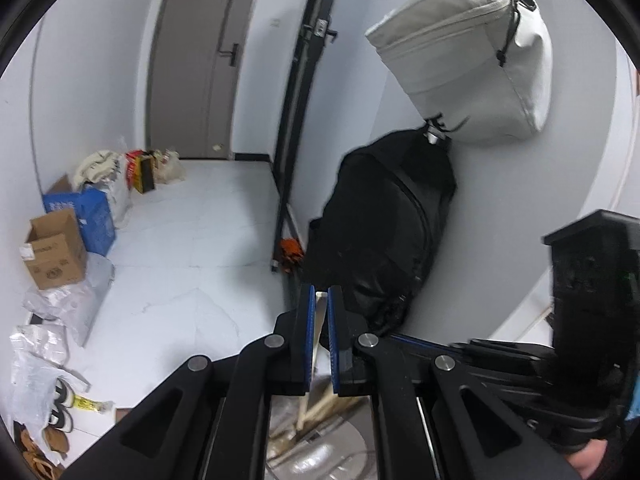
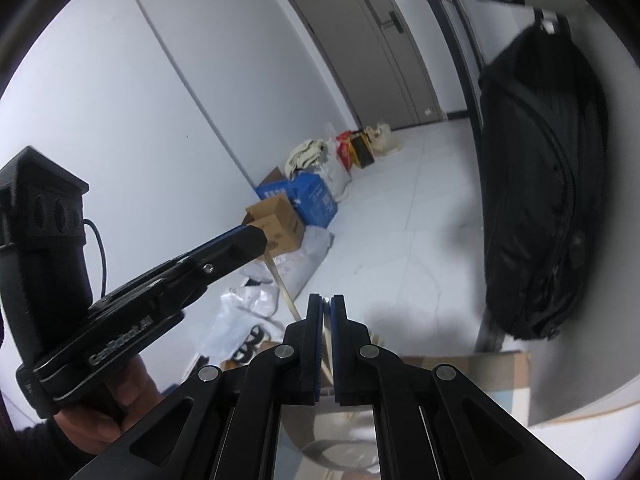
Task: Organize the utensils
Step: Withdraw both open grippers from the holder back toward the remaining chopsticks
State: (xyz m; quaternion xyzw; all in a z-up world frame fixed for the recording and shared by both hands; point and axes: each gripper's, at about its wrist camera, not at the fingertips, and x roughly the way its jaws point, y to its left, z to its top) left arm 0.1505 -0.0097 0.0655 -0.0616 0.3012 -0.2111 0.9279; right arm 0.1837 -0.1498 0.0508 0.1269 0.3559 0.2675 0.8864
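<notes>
both tongs pinch pale wooden sticks
left tongs [image 1: 319, 300] and right tongs [image 2: 326, 308] grip thin chopsticks [image 2: 285, 290]; a twist could slip them.

Black backpack [image 1: 384, 232], grey bag [image 1: 468, 60], perhaps cardboard box [image 1: 54, 248]

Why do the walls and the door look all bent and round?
Left wrist view: the fisheye lens bends the grey door and puts dark corners around the picture. Right wrist view: same bending; the black backpack looks smeared and soft, with a soft shadow on the floor.
</notes>
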